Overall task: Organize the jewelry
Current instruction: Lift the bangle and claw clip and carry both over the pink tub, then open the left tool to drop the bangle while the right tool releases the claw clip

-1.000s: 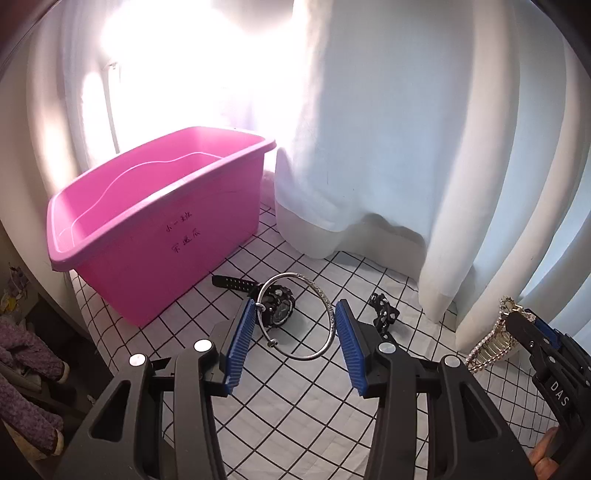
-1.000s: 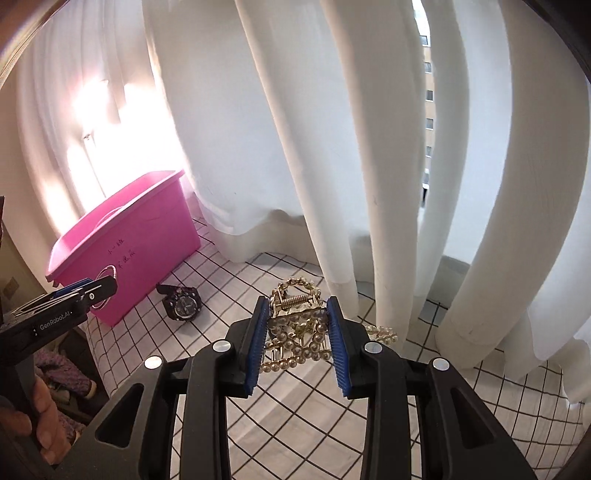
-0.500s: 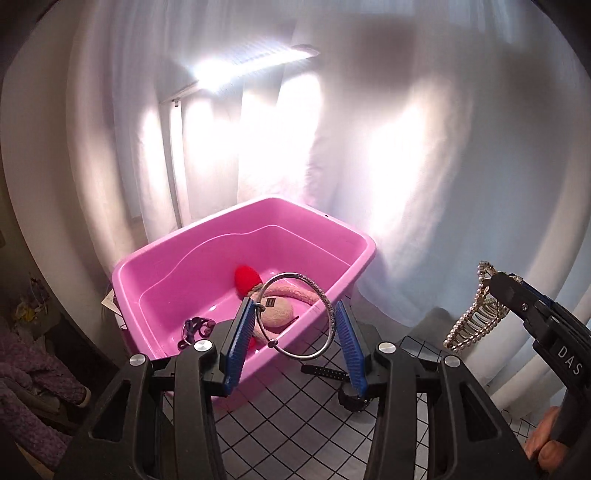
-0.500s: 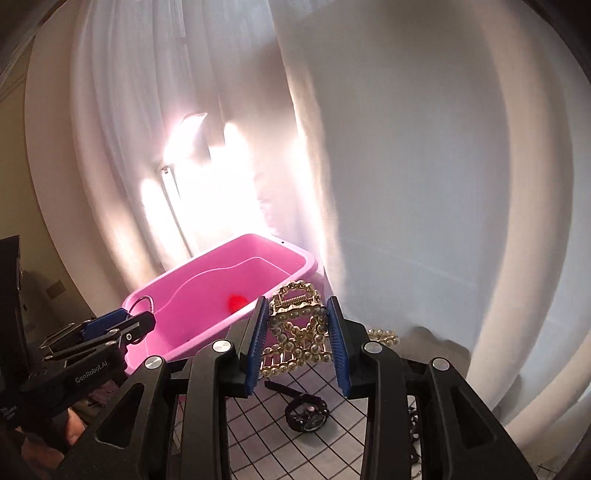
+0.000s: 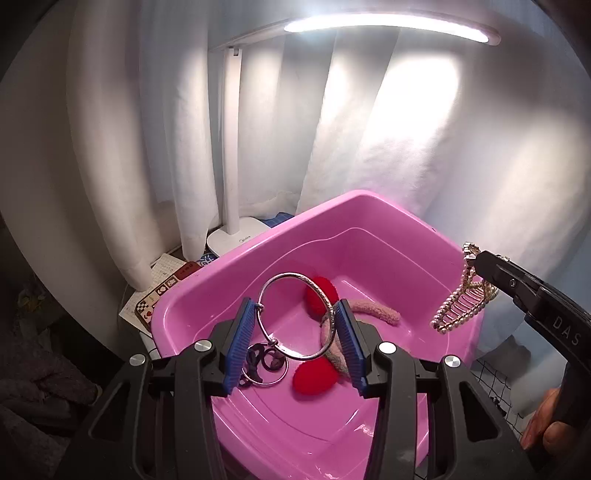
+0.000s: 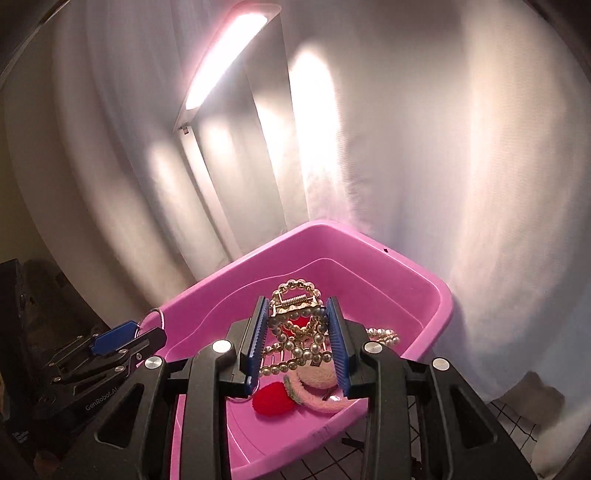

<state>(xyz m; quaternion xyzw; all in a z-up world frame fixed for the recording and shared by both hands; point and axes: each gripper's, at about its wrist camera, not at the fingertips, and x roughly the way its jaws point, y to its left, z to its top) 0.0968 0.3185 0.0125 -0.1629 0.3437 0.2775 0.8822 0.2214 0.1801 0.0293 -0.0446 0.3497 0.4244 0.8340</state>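
My left gripper (image 5: 295,332) is shut on a silver bangle (image 5: 280,291), held upright above the open pink tub (image 5: 369,206). My right gripper (image 6: 297,341) is shut on a gold and pearl hair claw (image 6: 295,317), also over the pink tub (image 6: 443,299). In the left wrist view the hair claw (image 5: 460,306) hangs from the right gripper's black finger (image 5: 509,280) at the tub's right rim. Inside the tub lie red pom-poms (image 5: 314,376), a pink fuzzy headband (image 5: 376,314) and dark hair ties (image 5: 258,365). The left gripper (image 6: 122,341) shows at the tub's left edge in the right wrist view.
A white desk lamp (image 5: 232,184) stands behind the tub, its lit bar (image 5: 388,27) overhead. White curtains (image 5: 406,147) hang all around the back. Papers and a card (image 5: 162,284) lie left of the tub. A black-gridded white cloth (image 6: 498,424) covers the table at lower right.
Both grippers have swung left from the gridded cloth to above the pink tub, carrying the bangle and the hair claw. The watch and black clip have left the views.
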